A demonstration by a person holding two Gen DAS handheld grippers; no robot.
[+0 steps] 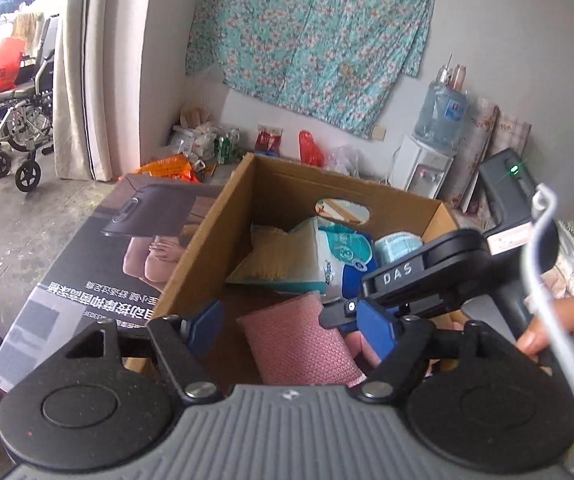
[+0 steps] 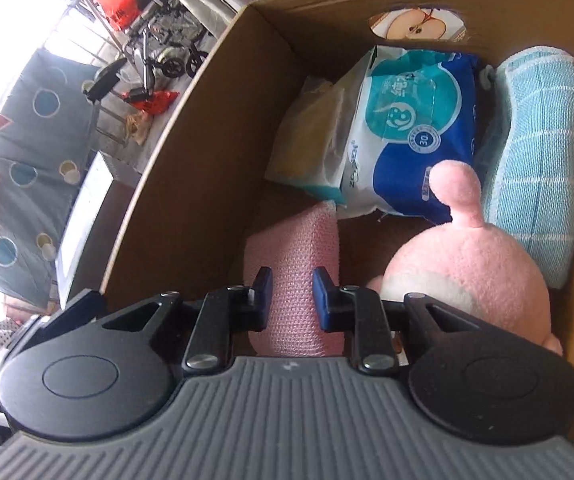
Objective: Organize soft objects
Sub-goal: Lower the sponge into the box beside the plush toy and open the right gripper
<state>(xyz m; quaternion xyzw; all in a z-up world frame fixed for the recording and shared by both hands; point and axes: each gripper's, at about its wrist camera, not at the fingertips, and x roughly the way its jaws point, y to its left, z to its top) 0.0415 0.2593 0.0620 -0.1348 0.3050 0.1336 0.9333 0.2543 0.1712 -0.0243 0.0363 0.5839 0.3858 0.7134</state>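
My left gripper hangs spread wide above the cardboard box; my right gripper is narrowed over the pink cloth inside, gripping nothing, beside the pink plush toy

A lived-in home: floral sheet on the wall, water dispenser, wheelchair beyond curtains.

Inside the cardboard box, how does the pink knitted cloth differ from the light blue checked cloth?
The pink knitted cloth is plain, with a nubbly weave; the light blue checked cloth carries a pale grid. The pink one lies near the box's front, under the right gripper; the blue one leans against the far right wall. Both are folded, soft pads.
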